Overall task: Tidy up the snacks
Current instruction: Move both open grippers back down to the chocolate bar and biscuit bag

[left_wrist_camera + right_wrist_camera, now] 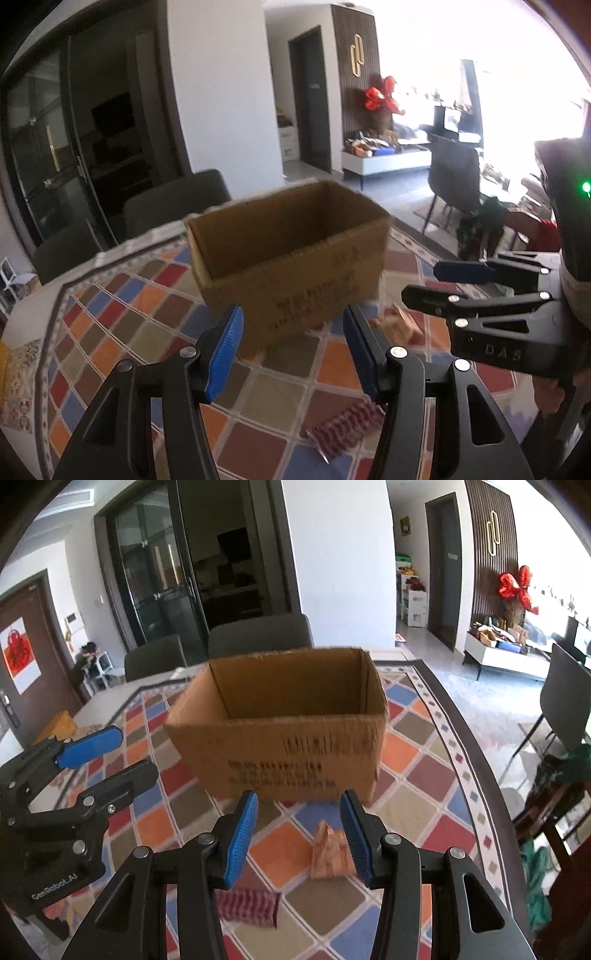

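Both grippers, left gripper (291, 350) and right gripper (299, 836), have jaws spread and empty, the box (288, 716) at frame center looks empty, and two snacks, the striped packet (247, 904) and the tan packet (330, 853), wait on the surface (424, 775).

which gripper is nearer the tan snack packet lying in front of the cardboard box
Right. The right gripper is open just short of the tan snack packet, which sits by its right finger. The open left gripper is further left, so the packet lies off to its right.
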A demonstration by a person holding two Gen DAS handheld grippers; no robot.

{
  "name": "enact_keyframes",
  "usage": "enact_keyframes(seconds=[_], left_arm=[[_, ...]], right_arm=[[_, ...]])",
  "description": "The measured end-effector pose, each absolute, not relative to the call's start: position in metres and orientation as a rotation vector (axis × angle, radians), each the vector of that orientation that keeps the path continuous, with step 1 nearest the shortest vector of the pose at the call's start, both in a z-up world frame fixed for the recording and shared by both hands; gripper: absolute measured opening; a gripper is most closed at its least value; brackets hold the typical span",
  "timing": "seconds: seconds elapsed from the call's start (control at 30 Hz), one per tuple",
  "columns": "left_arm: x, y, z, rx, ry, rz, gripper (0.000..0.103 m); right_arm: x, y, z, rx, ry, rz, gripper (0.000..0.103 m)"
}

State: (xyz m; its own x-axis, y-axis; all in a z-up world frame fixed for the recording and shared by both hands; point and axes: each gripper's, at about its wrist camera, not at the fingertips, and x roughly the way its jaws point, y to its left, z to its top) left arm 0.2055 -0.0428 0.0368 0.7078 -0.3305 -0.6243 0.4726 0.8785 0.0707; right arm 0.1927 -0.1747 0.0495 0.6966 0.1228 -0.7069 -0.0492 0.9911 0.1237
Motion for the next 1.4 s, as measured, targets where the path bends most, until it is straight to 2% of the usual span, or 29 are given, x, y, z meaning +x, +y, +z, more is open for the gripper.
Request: enact_keyframes(seconds=[0.43,0.8,1.07,1.4], left_arm=[[0.175,-0.057,-0.028,0.328,0.821,-0.651,0.056],[0.183,-0.075,-0.075,0.458,0.974,-0.772,0.056],[0.187,-0.095,-0.095,0.611,1.001,-0.820,0.056],[0.197,-0.103,-0.106,0.611,1.013,-0.842,0.057]], right_arm=[[0.156,-0.166,-0.013,0.068,0.996,0.076,0.050],[0.144,-0.163,-0.051,0.070,1.123,0.028,0.050],[0.143,-0.166,-0.066,0.065,1.170,-0.015,0.050],[0.143,-0.169,-0.074,0.071,1.193,-0.035,0.050]])
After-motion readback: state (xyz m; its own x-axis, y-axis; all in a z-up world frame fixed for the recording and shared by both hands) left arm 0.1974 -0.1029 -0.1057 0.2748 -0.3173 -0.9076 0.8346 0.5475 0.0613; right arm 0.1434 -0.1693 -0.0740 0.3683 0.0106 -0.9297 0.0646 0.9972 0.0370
